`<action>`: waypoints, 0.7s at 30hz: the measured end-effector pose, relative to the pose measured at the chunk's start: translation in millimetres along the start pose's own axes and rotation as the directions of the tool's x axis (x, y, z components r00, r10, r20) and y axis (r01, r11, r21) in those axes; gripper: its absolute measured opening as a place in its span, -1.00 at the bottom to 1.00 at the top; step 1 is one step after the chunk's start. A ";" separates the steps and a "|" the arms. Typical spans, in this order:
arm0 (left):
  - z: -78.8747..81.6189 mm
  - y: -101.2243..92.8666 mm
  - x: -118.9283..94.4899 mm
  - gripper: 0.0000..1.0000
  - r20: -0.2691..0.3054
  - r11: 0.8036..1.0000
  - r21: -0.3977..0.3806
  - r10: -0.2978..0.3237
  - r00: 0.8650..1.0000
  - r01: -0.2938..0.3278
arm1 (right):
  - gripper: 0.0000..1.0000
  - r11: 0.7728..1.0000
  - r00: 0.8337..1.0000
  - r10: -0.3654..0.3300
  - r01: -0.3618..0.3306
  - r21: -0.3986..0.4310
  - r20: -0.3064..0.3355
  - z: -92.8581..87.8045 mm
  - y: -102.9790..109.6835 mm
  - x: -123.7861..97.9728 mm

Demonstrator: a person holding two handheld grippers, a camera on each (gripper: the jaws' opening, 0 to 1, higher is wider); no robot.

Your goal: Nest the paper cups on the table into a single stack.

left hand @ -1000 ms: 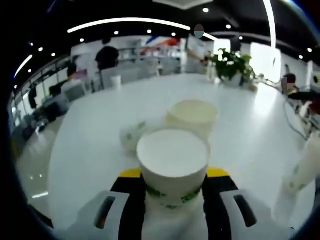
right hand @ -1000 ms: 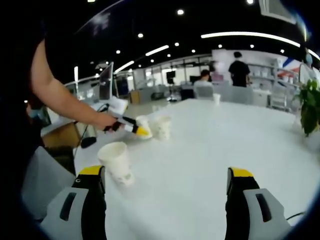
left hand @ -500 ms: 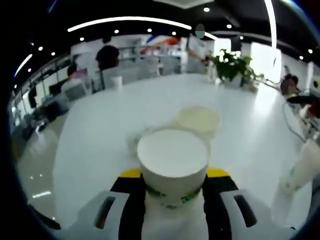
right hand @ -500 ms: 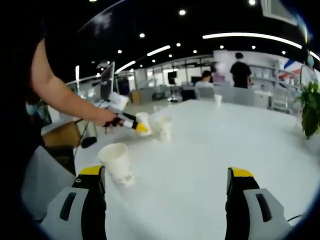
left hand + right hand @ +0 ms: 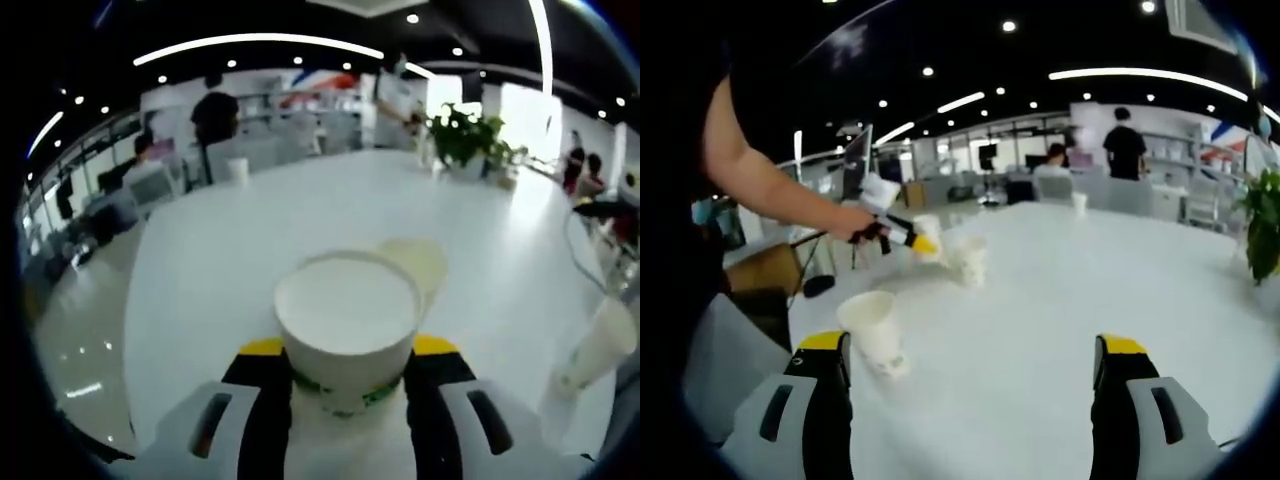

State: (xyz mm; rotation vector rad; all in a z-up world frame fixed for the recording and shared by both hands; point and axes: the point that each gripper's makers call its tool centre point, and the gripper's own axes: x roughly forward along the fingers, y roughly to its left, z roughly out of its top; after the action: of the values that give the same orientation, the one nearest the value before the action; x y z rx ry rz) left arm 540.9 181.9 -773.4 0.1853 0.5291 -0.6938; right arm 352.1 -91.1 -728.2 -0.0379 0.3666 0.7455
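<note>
A white paper cup with green print (image 5: 346,330) sits upright between the yellow-tipped jaws of my left gripper (image 5: 346,348), which is shut on it. Just behind it, a second paper cup (image 5: 418,262) shows its open mouth, partly hidden by the held cup. A third cup (image 5: 598,345) stands at the right edge. In the right gripper view, the left gripper (image 5: 908,239) holds its cup (image 5: 928,236) above the table, beside the second cup (image 5: 970,260). The third cup (image 5: 872,328) stands near my right gripper (image 5: 975,400), which is open with nothing between its jaws.
The cups stand on a large white table (image 5: 1110,290). A person's bare arm (image 5: 760,185) reaches in from the left. A potted plant (image 5: 462,135) and a small far cup (image 5: 237,169) stand at the table's far side. People and desks are beyond it.
The left gripper has lifted its cup up and slightly toward the second cup, which now sits lower and partly behind the held cup. The right gripper has stayed put.
</note>
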 end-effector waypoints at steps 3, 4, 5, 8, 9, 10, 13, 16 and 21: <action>3.6 3.6 -2.6 -0.17 0.000 1.000 -0.010 0.001 1.000 -0.001 | 1.00 1.000 1.000 0.003 -0.003 -0.005 -0.002 0.5 -0.3 1.2; 5.4 3.4 -3.3 -0.17 0.005 1.000 -0.013 -0.003 1.000 0.003 | 1.00 1.000 1.000 0.003 -0.003 -0.005 0.000 1.2 0.0 1.5; 7.0 3.6 -3.7 -0.17 0.006 1.000 -0.008 -0.005 1.000 0.005 | 1.00 1.000 1.000 0.004 -0.004 -0.006 0.000 1.6 0.2 1.6; 11.2 2.6 -4.9 -0.17 -0.002 1.000 0.000 -0.020 1.000 0.020 | 1.00 1.000 1.000 0.005 -0.005 -0.008 0.001 2.8 0.7 2.2; 12.8 2.6 -5.2 -0.17 -0.002 1.000 0.004 -0.022 1.000 0.022 | 1.00 1.000 1.000 0.005 -0.005 -0.008 0.000 2.9 0.8 2.3; 14.4 3.0 -5.4 -0.17 -0.002 1.000 0.009 -0.024 1.000 0.024 | 1.00 1.000 1.000 0.005 -0.005 -0.009 -0.001 2.6 1.0 2.4; 20.2 6.2 -6.5 -0.17 0.000 1.000 0.001 -0.020 1.000 0.020 | 1.00 1.000 1.000 0.006 -0.006 -0.010 0.000 2.7 1.1 2.6; 26.2 7.6 -7.7 -0.17 0.004 1.000 0.001 -0.017 1.000 0.017 | 1.00 1.000 1.000 0.005 -0.005 -0.010 0.001 3.0 1.6 2.4; 36.4 6.9 -8.7 -0.17 0.002 1.000 0.012 -0.028 1.000 0.028 | 1.00 1.000 1.000 0.007 -0.007 -0.011 0.003 3.3 2.4 2.3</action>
State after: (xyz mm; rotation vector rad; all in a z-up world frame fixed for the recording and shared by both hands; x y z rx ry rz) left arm 554.4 179.9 -737.9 0.1890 0.5266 -0.7246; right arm 353.0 -87.3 -725.6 -0.0462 0.3596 0.7548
